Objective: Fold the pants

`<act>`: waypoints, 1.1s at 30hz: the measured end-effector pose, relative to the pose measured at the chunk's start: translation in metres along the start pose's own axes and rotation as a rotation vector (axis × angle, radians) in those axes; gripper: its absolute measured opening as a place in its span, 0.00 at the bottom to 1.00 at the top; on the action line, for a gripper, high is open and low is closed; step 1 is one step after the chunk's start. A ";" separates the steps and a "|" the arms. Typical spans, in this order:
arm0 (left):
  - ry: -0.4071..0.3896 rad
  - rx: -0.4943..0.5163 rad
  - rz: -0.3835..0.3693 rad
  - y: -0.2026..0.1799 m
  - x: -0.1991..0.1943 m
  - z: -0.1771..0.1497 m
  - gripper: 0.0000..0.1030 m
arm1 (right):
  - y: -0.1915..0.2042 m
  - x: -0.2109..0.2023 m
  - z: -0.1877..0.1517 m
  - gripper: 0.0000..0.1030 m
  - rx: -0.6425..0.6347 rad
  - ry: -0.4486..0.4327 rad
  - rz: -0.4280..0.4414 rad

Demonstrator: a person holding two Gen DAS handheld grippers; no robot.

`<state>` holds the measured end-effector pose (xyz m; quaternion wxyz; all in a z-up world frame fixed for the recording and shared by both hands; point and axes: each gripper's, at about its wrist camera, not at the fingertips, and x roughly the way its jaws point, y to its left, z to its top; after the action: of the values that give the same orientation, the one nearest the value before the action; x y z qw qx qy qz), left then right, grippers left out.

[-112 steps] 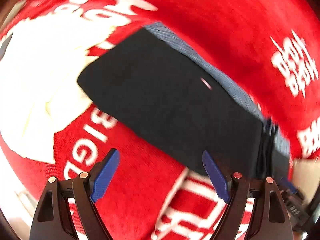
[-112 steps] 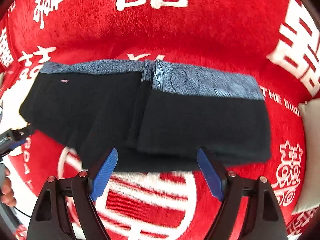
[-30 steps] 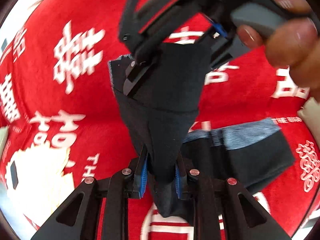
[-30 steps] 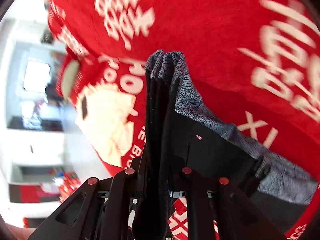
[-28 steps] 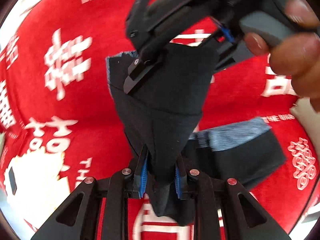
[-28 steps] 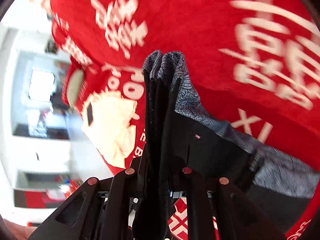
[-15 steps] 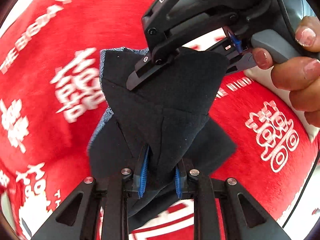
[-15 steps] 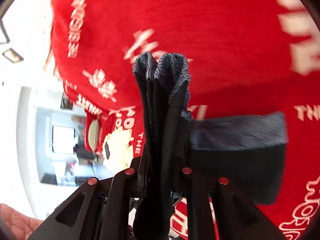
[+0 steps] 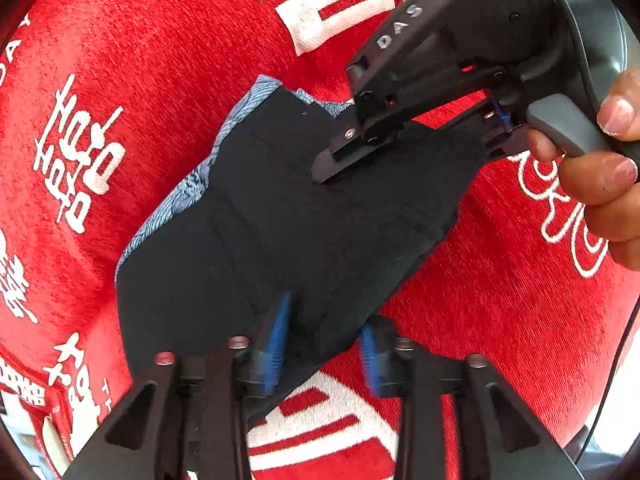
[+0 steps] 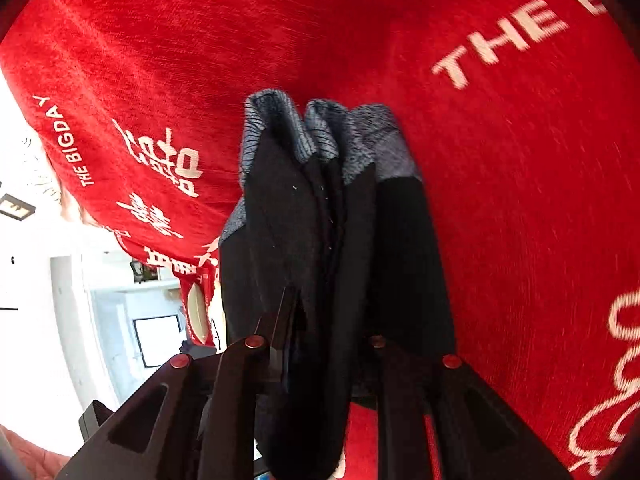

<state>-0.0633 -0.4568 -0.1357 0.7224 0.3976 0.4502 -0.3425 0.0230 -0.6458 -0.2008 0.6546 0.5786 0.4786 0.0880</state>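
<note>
The black pants point(image 9: 280, 232) with a grey-blue patterned waistband point(image 9: 188, 188) lie folded over on the red cloth point(image 9: 160, 60). My left gripper point(image 9: 324, 340) straddles the near edge of the pants; its blue pads point(image 9: 276, 336) stand a little apart with cloth between them. My right gripper point(image 9: 404, 136) comes in from the upper right, held by a hand point(image 9: 600, 184), and pinches the far edge. In the right wrist view the bunched pants point(image 10: 328, 240) fill the gap of the right gripper point(image 10: 332, 344), waistband point(image 10: 316, 136) at the top.
The red cloth with white lettering point(image 10: 500, 52) covers the whole surface. Its left edge point(image 10: 60, 160) drops off toward a bright room point(image 10: 120, 320) in the right wrist view. A thin cable point(image 9: 616, 360) hangs at the right.
Both grippers carried the lifted half of the pants over and down onto the other half. The left pads have spread slightly apart. The right gripper's fingers have also spread a little.
</note>
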 end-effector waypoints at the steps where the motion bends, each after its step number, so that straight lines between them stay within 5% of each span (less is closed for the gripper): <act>1: -0.004 -0.017 -0.001 0.003 -0.004 -0.001 0.58 | 0.001 -0.001 -0.001 0.21 0.001 -0.008 -0.013; 5: -0.001 -0.087 -0.054 0.023 -0.020 -0.008 0.58 | 0.013 -0.011 -0.006 0.38 -0.037 -0.003 -0.112; 8: 0.000 -0.169 -0.094 0.046 -0.030 -0.014 0.59 | 0.035 -0.024 -0.009 0.51 -0.106 -0.039 -0.278; 10: -0.011 -0.229 -0.065 0.064 -0.035 -0.017 0.59 | 0.057 -0.036 -0.009 0.51 -0.194 -0.094 -0.385; 13: -0.014 -0.330 -0.031 0.101 -0.035 -0.021 0.59 | 0.083 -0.039 0.001 0.51 -0.257 -0.134 -0.431; 20: 0.065 -0.580 -0.055 0.172 0.003 -0.040 0.59 | 0.098 -0.012 0.000 0.35 -0.288 -0.082 -0.506; 26: 0.096 -0.610 -0.106 0.168 0.028 -0.065 0.64 | 0.074 0.001 -0.040 0.35 -0.305 -0.023 -0.624; 28: 0.089 -0.615 -0.129 0.163 0.032 -0.069 0.73 | 0.065 0.002 -0.050 0.35 -0.320 -0.045 -0.642; 33: 0.089 -0.644 -0.150 0.161 0.039 -0.076 0.74 | 0.065 0.010 -0.067 0.35 -0.411 -0.103 -0.698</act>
<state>0.0591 -0.3232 -0.1497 0.7633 0.1292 0.5946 -0.2171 0.0083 -0.5735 -0.1435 0.7701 0.2424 0.5853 -0.0748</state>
